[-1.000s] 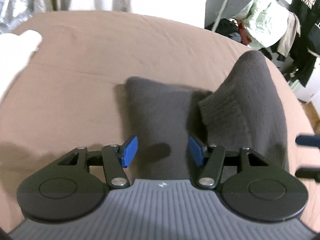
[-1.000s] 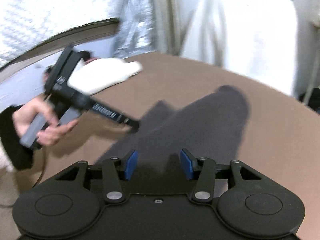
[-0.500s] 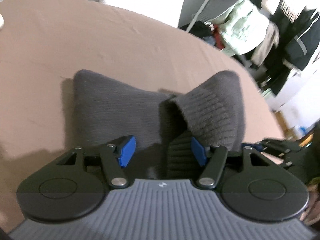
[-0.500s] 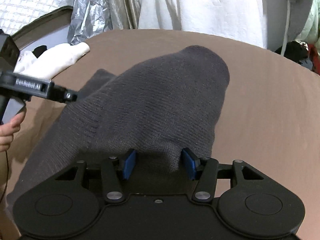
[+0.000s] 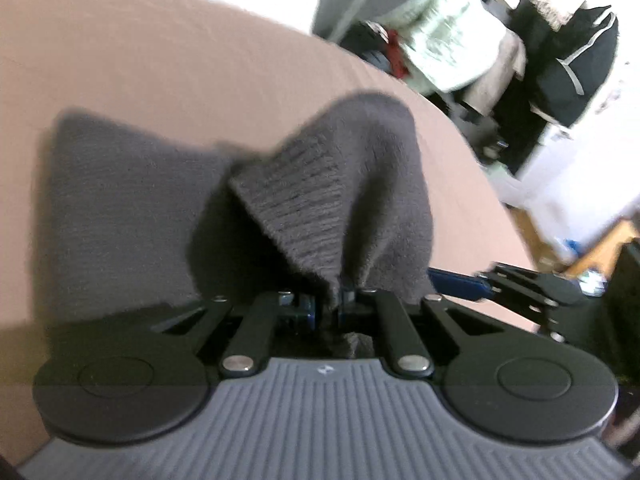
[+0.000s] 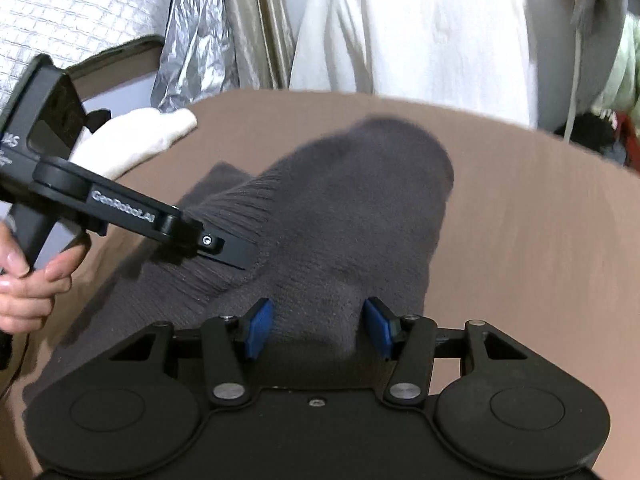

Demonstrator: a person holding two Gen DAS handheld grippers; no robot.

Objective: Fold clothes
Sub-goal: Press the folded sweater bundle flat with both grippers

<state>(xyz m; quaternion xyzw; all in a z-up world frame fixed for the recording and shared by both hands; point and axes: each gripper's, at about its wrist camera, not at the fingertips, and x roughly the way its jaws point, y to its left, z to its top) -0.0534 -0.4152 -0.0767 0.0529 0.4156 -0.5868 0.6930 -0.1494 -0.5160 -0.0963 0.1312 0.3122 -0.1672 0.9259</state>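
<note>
Left wrist: left gripper (image 5: 328, 307) pinches grey sweater (image 5: 332, 200).

left gripper (image 5: 327, 309): ribbed grey body, black linkage arms, silver screws, round black discs, blue pads; right gripper (image 6: 318, 326): all-black body, same blue pads, silver screws | side plate reads "GenRobot.AI" in white | hand (image 6: 24, 284) on black handle, thin cable

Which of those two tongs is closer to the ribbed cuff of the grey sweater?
Left. The left tongs are pinched shut on the ribbed cuff; the right tongs sit open beside it, over plain knit.
</note>
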